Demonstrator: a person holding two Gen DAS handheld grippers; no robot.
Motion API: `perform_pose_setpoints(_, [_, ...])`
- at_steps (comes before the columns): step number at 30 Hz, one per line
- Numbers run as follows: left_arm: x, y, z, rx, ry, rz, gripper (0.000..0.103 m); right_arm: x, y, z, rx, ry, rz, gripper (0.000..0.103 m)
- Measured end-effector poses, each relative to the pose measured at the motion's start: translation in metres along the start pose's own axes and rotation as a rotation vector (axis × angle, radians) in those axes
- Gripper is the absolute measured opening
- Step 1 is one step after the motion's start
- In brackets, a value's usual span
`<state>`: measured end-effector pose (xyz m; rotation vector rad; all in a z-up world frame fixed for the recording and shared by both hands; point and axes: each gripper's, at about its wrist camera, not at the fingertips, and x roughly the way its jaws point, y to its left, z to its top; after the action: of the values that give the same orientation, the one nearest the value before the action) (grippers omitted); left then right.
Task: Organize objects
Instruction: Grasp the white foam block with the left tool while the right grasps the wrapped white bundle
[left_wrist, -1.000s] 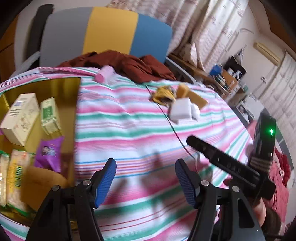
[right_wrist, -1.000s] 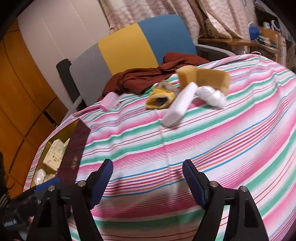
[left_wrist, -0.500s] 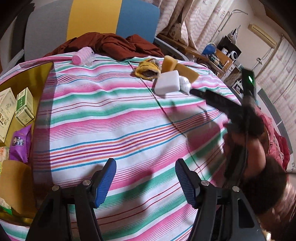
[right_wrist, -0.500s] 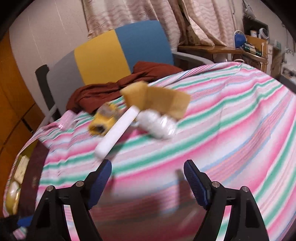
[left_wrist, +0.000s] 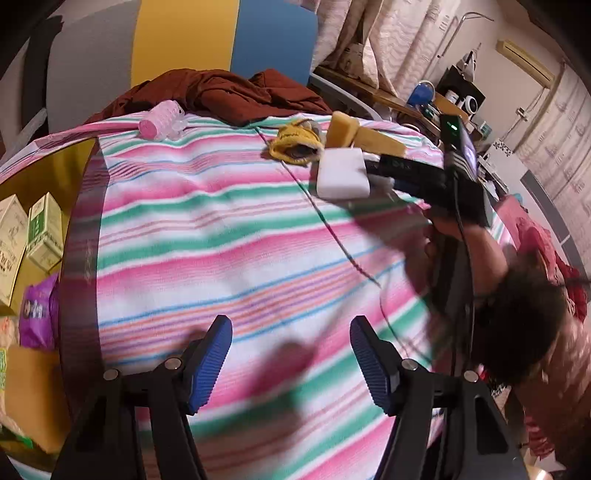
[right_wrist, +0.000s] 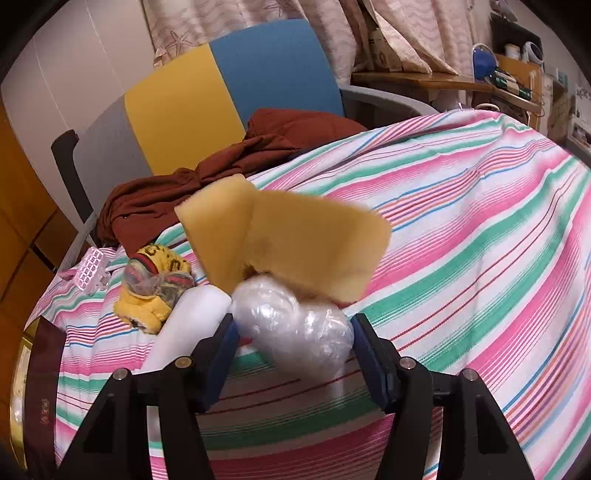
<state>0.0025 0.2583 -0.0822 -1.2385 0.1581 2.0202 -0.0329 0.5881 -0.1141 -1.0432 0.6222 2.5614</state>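
A striped cloth (left_wrist: 229, 221) in pink, green, white and thin blue lines covers the surface, its weave soft and slightly fuzzy. The right gripper (right_wrist: 291, 332) has just been closing, and a crinkled, clear plastic-wrapped bundle (right_wrist: 295, 325), rounded and glossy, sits between its ribbed blue pads; the pads stand right at its two sides, though whether they already press on it cannot be told. Touching the bundle from behind are two porous yellow sponge blocks (right_wrist: 288, 240), thick and rectangular with blurred edges, leaning over it. Just to its left lies a smooth white foam block (right_wrist: 192, 325), matte and flat-sided, and beside that a yellow knitted item (right_wrist: 155, 291) with dark lettering, partly in a clear bag. Farther left is a pink cylindrical hair roller (right_wrist: 92, 273) with a gridded plastic shell. A crumpled rust-brown garment (right_wrist: 207, 173) lies at the cloth's far edge, against a padded chair (right_wrist: 221, 92) with grey, yellow and blue panels. The left gripper (left_wrist: 291, 354) hangs over bare cloth with its jaws wide and nothing between them. At the left of its view, a gold-lined box (left_wrist: 48, 173) with a dark rim holds small cardboard cartons (left_wrist: 44, 229) and a shiny purple packet (left_wrist: 37, 310).
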Motion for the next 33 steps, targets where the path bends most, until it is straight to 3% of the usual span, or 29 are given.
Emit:
perform_pose_setpoints(5, [0.017, -0.013, 0.022, 0.023, -0.014, -0.002, 0.067, -0.014, -0.006, -0.011, 0.015, -0.011, 0.004, 0.059])
perform_pose_setpoints(11, [0.049, -0.038, 0.053, 0.093, -0.020, -0.003, 0.069, -0.044, -0.023, -0.036, 0.019, -0.033, -0.085, 0.059])
perform_pose_setpoints(14, [0.068, -0.055, 0.070, 0.151, -0.019, 0.004, 0.069, -0.059, -0.037, -0.049, 0.067, -0.067, -0.122, 0.059])
perform_pose_setpoints(20, [0.109, -0.075, 0.106, 0.279, -0.003, 0.054, 0.069, -0.066, -0.051, -0.054, 0.130, -0.108, -0.106, 0.059])
perform_pose_setpoints(27, [0.140, -0.089, 0.109, 0.379, 0.041, 0.062, 0.069, -0.064, -0.049, -0.056, 0.121, -0.119, -0.117, 0.059])
perform_pose_setpoints(33, [0.137, -0.089, 0.096, 0.386, -0.050, 0.078, 0.069, -0.063, -0.050, -0.058, 0.124, -0.127, -0.113, 0.059])
